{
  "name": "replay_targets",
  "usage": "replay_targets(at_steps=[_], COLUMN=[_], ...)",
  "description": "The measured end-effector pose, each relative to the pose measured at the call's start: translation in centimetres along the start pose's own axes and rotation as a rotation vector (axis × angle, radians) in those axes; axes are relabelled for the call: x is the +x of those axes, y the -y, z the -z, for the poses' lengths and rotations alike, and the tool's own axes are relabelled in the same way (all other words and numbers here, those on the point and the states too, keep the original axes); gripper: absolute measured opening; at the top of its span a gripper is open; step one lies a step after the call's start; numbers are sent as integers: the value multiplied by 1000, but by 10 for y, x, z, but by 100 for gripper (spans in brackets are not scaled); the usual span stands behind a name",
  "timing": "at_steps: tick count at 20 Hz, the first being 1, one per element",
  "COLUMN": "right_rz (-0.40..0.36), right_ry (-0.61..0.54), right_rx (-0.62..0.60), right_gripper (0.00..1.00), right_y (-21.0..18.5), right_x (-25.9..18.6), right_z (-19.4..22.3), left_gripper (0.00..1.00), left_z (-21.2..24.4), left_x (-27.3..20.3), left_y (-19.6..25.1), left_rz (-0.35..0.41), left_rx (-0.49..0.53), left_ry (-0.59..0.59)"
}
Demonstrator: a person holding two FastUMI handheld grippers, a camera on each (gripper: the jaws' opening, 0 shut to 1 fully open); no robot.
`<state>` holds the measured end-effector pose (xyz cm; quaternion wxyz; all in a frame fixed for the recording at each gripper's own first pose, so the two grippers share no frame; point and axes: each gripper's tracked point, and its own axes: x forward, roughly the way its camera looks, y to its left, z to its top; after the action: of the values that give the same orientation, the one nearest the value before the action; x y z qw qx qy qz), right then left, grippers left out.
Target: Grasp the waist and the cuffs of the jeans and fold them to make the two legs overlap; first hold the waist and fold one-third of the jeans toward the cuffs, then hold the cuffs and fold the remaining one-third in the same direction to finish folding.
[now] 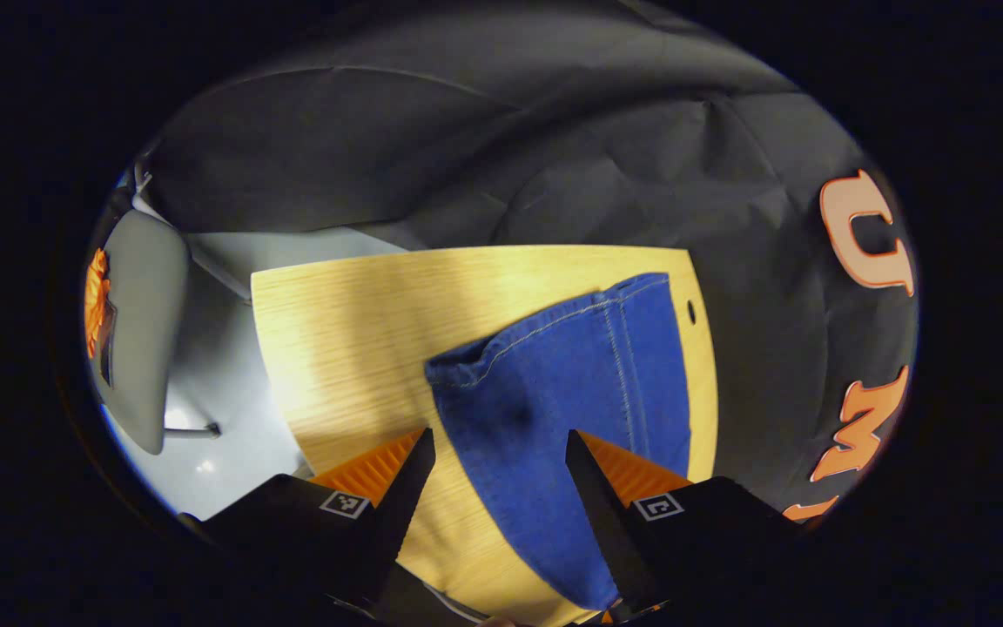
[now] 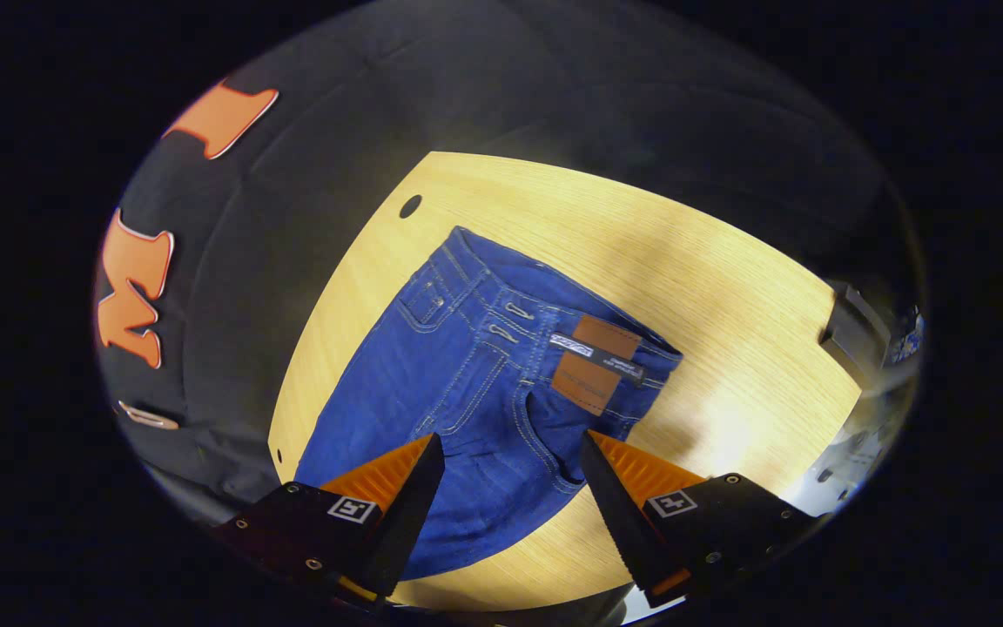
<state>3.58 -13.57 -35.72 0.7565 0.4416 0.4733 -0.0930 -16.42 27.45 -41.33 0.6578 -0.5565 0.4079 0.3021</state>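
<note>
Jeans (image 2: pixel 467 374): flat on the worktop (image 2: pixel 728 287), legs overlapped.
Cuffs (image 1: pixel 545 335): ahead of the left tool (image 1: pixel 500 453).
Waist (image 2: pixel 554 326): ahead of the right tool (image 2: pixel 512 457).
Tools: both spread wide above denim, gripping nothing.

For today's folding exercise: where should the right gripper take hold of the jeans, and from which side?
Grip the waistband near the brown patch, coming from the bare table beyond it: that thick edge lies flat and exposed there, and the open right gripper already faces it.
</note>
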Motion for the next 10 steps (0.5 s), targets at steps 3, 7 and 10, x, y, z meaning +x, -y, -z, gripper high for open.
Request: replay_targets(at_steps=[3, 7, 10], right_rz=[10, 3, 3], right_ry=[-11, -12, -10], right_rx=[27, 51, 47], right_gripper=[97, 97, 97], right_y=[10, 9, 9], right_x=[5, 13, 17], right_z=[2, 7, 9], left_gripper=[92, 81, 60], left_z=[-8, -11, -10], left_x=[13, 36, 52], left_y=[12, 37, 41], left_rz=[44, 103, 85], left_rx=[-18, -3, 43], left_ry=[2, -2, -12])
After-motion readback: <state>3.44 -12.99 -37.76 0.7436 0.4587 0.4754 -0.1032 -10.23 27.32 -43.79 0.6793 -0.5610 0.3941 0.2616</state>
